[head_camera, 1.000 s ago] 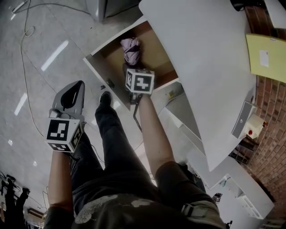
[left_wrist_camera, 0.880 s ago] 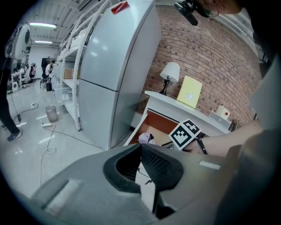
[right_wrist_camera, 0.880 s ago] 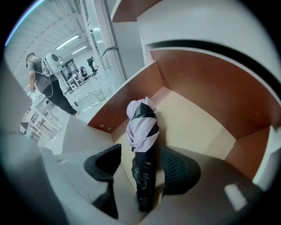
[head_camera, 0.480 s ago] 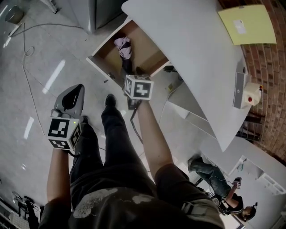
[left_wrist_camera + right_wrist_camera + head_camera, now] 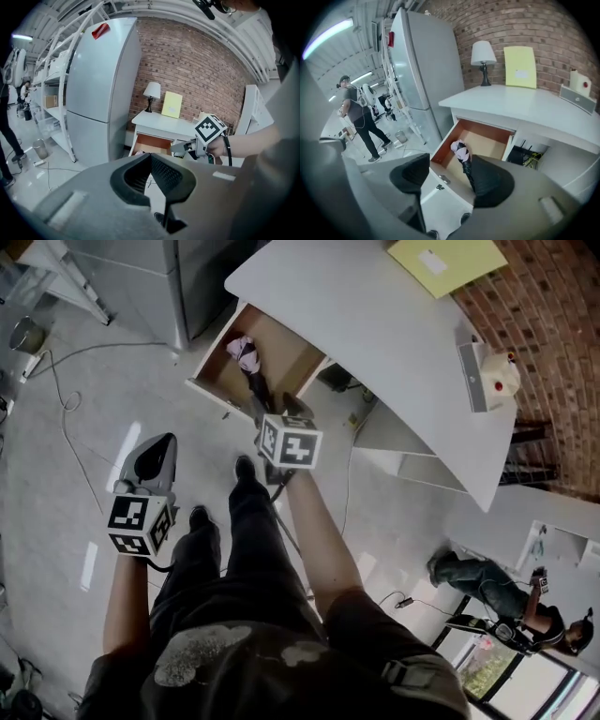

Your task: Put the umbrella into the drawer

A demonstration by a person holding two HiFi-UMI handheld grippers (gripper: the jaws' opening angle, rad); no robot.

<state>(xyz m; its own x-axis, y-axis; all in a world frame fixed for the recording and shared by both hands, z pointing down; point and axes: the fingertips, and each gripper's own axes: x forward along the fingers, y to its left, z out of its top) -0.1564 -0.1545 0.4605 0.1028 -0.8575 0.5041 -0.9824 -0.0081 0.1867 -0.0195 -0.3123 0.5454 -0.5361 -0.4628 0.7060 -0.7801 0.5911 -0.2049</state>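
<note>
A folded umbrella [image 5: 246, 360], with pink fabric and a black handle end, lies inside the open wooden drawer [image 5: 214, 390] of the white desk. It shows again as the umbrella [image 5: 461, 157] in the drawer [image 5: 490, 140] in the right gripper view. My right gripper [image 5: 279, 416] hovers just outside the drawer's front. This right gripper [image 5: 452, 180] is open with nothing between its fingers. My left gripper [image 5: 152, 451] hangs over the floor to the left, away from the drawer. Seen close, the left gripper [image 5: 151, 161] is shut and empty.
The white desk top [image 5: 375, 324] carries a yellow folder [image 5: 448, 257] and a lamp [image 5: 495, 371]. A grey fridge [image 5: 141, 282] stands left of the desk. Cables [image 5: 70, 399] lie on the floor. One person [image 5: 492, 582] is at the lower right, another person [image 5: 358, 117] stands far left.
The right gripper has drawn back from the drawer and now stands clear of its front. The umbrella stays in the drawer. The desk and drawer look farther off than before.
</note>
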